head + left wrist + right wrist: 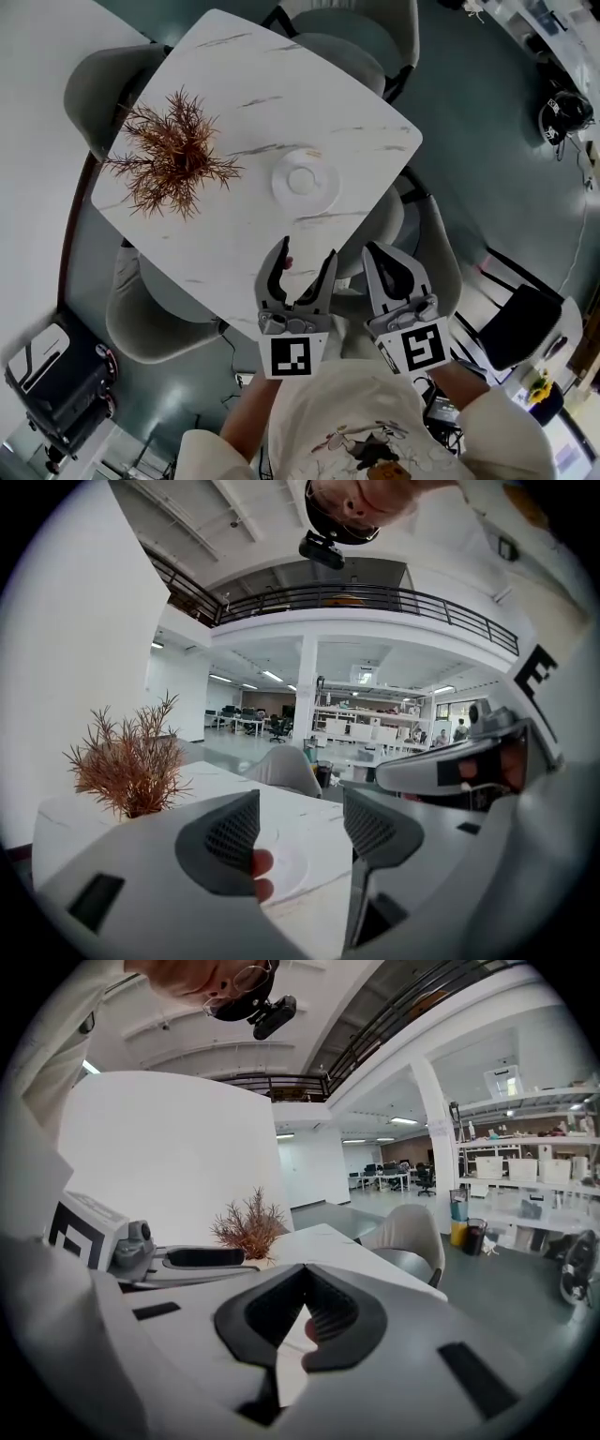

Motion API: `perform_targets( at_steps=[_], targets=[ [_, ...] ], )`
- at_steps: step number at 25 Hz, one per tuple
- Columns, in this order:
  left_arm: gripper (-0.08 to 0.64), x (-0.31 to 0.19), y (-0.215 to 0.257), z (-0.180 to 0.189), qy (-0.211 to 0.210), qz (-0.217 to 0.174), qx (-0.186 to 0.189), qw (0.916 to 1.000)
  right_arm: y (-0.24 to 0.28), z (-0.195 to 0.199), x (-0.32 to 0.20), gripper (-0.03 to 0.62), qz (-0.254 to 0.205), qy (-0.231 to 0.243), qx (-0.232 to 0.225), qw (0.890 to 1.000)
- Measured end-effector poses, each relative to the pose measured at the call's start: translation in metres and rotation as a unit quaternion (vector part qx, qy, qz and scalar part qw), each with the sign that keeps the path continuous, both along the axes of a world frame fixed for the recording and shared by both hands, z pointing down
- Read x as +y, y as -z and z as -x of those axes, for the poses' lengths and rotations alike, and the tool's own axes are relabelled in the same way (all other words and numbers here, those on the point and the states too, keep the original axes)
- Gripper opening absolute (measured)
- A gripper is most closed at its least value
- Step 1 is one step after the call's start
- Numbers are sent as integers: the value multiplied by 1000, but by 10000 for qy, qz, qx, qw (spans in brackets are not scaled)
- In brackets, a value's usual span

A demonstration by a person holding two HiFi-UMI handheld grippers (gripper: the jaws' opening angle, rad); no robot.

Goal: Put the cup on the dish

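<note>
Partly, L gripper (pixel 301 806) blocks dish (pixel 294 864) on tbl (pixel 202 778).

A white dish (pixel 305 178) and dried plant (pixel 173 155) sit on the marble table (pixel 244 84), with left claw (pixel 305 251) and right claw (pixel 375 251) nearby.

No legible text, label, brand or number anywhere.

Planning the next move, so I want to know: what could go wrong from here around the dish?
1. No cup shows in any view. The left gripper is open and empty and the right gripper is shut on nothing, so the task may stall.
2. The dried plant stands close beside the dish; a reach across the table from the left could brush it.
</note>
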State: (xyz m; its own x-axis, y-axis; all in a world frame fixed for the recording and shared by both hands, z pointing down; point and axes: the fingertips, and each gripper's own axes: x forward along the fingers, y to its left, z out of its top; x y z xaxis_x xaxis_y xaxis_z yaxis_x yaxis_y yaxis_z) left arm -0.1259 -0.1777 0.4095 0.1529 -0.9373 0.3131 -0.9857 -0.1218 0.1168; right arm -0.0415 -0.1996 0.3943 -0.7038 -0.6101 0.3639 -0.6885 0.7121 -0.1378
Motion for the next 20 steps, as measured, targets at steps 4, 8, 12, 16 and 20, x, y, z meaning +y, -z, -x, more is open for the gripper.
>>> perform_targets(
  at_steps=[4,8,12,16,20],
  targets=[
    [281,11,12,-9,-187,-21,-241,9995,24,0,12,3,-142,105,-166,9997],
    [281,26,33,-13,-16,-59,-72,10000,46,-4,22,3,-301,90,-194,9993],
    [279,40,51,-14,210,-25,-99,9997,66,-9,34,3,-398,104,-268,9988],
    [230,57,75,-17,372,-110,-105,9992,87,-15,52,3,-512,119,-345,9980],
    [227,71,108,-20,465,-422,-127,9979,108,-24,65,3,-658,88,-437,9968]
  ],
)
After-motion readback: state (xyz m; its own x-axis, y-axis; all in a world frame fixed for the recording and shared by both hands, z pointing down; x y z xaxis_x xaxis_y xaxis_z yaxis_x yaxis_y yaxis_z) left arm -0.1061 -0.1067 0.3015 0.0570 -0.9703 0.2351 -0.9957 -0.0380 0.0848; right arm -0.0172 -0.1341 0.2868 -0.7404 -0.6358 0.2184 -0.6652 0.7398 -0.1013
